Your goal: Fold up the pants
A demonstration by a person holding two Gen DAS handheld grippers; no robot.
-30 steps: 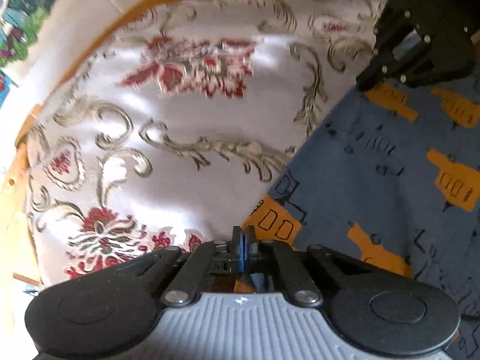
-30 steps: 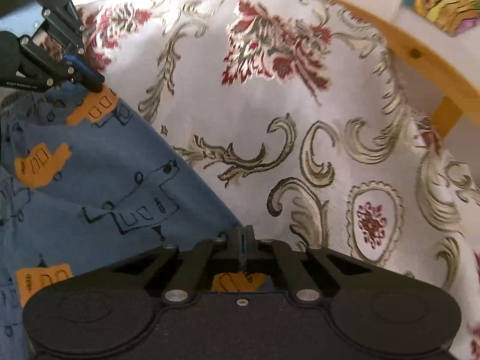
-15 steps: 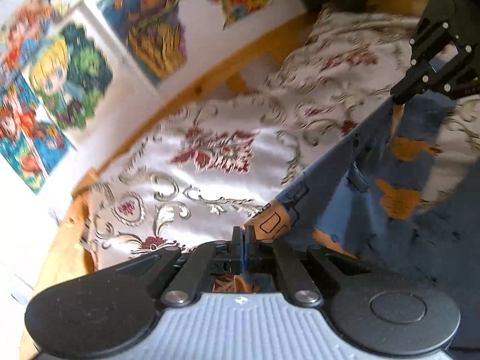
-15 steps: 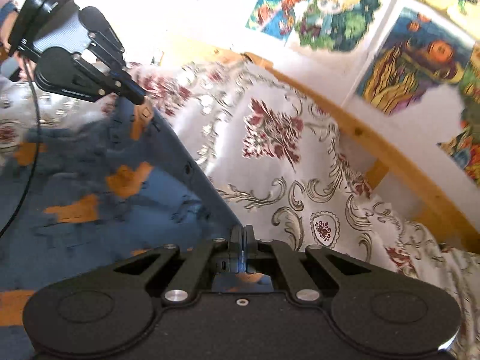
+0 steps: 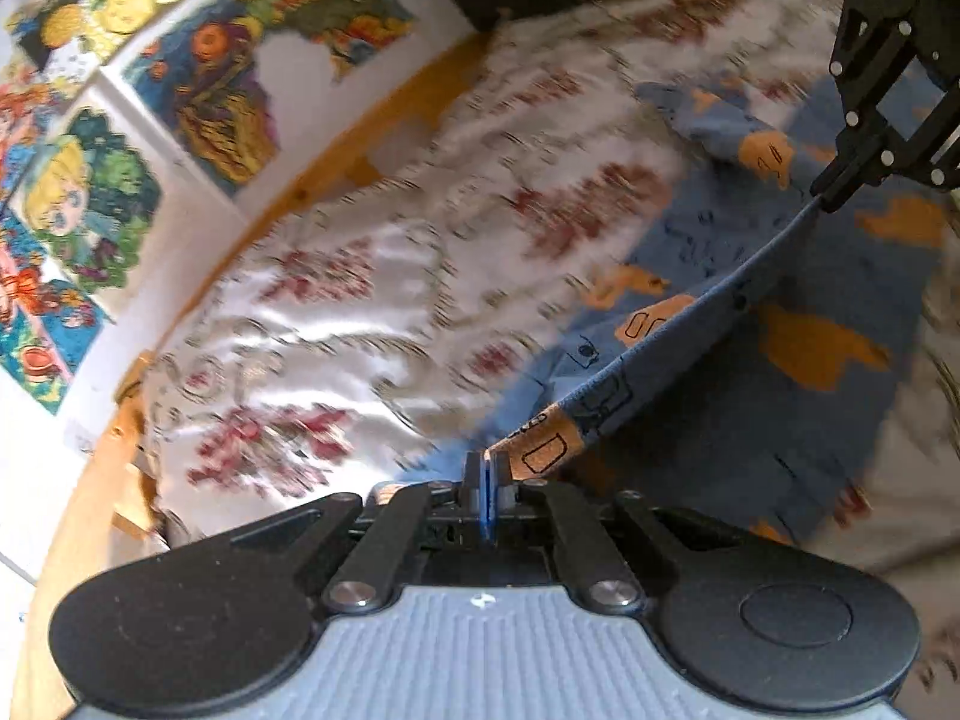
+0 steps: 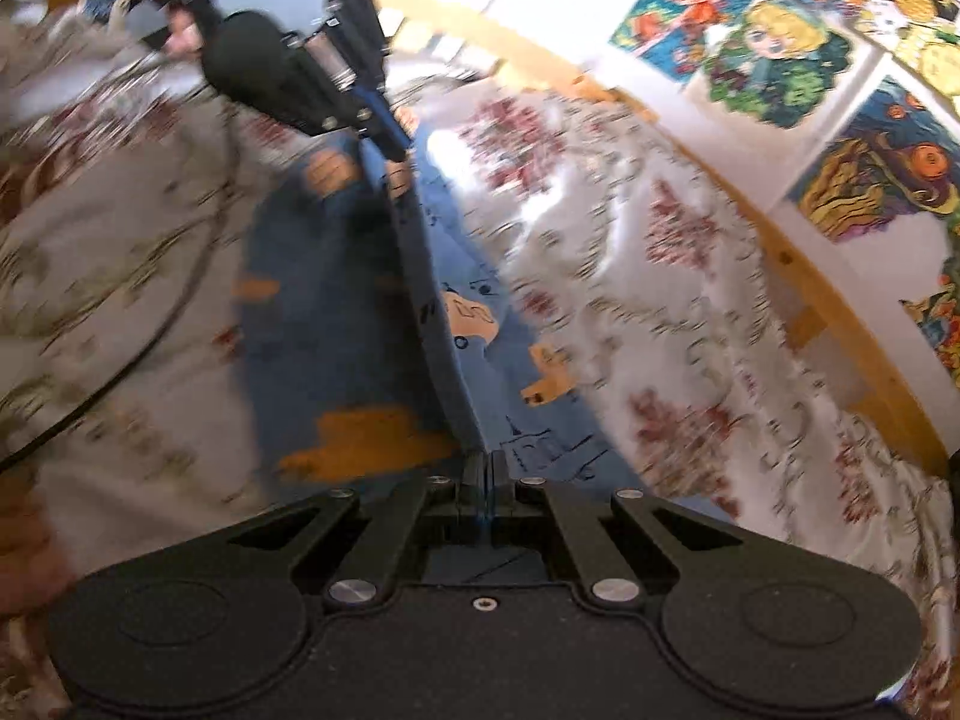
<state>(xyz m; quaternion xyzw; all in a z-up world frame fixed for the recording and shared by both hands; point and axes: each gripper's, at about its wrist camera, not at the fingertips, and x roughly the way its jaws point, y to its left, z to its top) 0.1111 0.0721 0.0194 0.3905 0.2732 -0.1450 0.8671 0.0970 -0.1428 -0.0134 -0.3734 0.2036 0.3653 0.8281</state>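
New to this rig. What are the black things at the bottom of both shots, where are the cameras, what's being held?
No robot arm: a person carries hand-held tongs, one per hand, each with a fisheye camera looking along its fingers. The left tongs fill the bottom of the left wrist view; the right tongs fill the bottom of the right wrist view. Each view also shows the other tool further off. Both are shut on one edge of the blue patterned pants, lifted taut above a floral bedspread. Cartoon posters hang on the wall.

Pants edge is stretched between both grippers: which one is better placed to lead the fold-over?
Probably neither alone. The left gripper and the right gripper are both shut on the pants, pulling one edge taut above the floral bedspread. Both should carry it over together.
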